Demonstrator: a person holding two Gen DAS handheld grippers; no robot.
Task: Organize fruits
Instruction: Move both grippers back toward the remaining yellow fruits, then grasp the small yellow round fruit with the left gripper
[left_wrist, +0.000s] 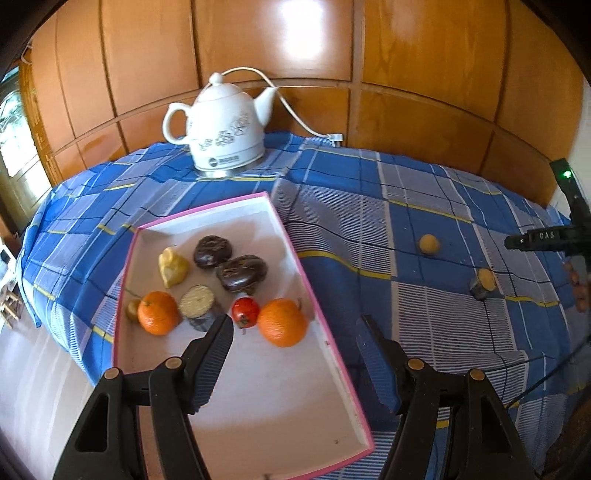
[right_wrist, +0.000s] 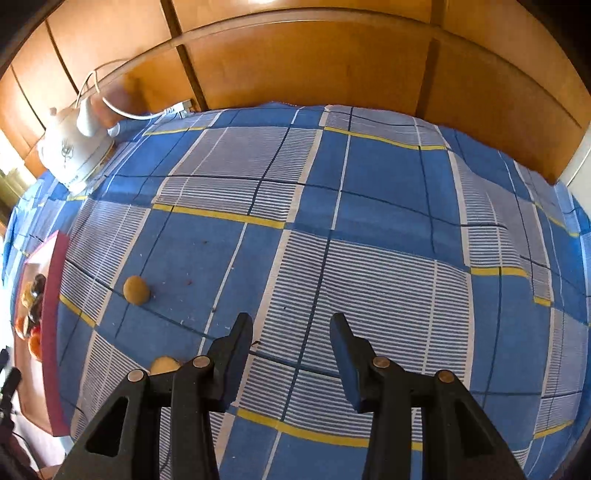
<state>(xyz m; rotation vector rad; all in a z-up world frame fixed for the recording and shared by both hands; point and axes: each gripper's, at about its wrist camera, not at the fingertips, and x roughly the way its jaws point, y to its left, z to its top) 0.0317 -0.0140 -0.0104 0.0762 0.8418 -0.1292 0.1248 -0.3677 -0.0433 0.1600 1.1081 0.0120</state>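
Observation:
A pink-rimmed white tray (left_wrist: 295, 254) lies on the blue checked cloth and holds several fruits: two oranges (left_wrist: 282, 322), a red fruit (left_wrist: 245, 310), a yellow fruit (left_wrist: 173, 266), two dark brown ones (left_wrist: 241, 273) and a cut piece (left_wrist: 197, 301). My left gripper (left_wrist: 295, 332) is open and empty above the tray's near right side, just before the right orange. Two fruits lie loose on the cloth: a small round yellow one (left_wrist: 429, 244) (right_wrist: 136, 290) and a cut yellow piece (left_wrist: 484, 282) (right_wrist: 164, 365). My right gripper (right_wrist: 291, 332) is open and empty over the cloth, right of both.
A white kettle (left_wrist: 221, 129) with a cord stands at the back of the table, in front of a wooden panel wall (left_wrist: 424, 74). The tray's pink edge (right_wrist: 51, 325) shows at the far left of the right wrist view. The right gripper's body (left_wrist: 554, 236) shows at the left view's right edge.

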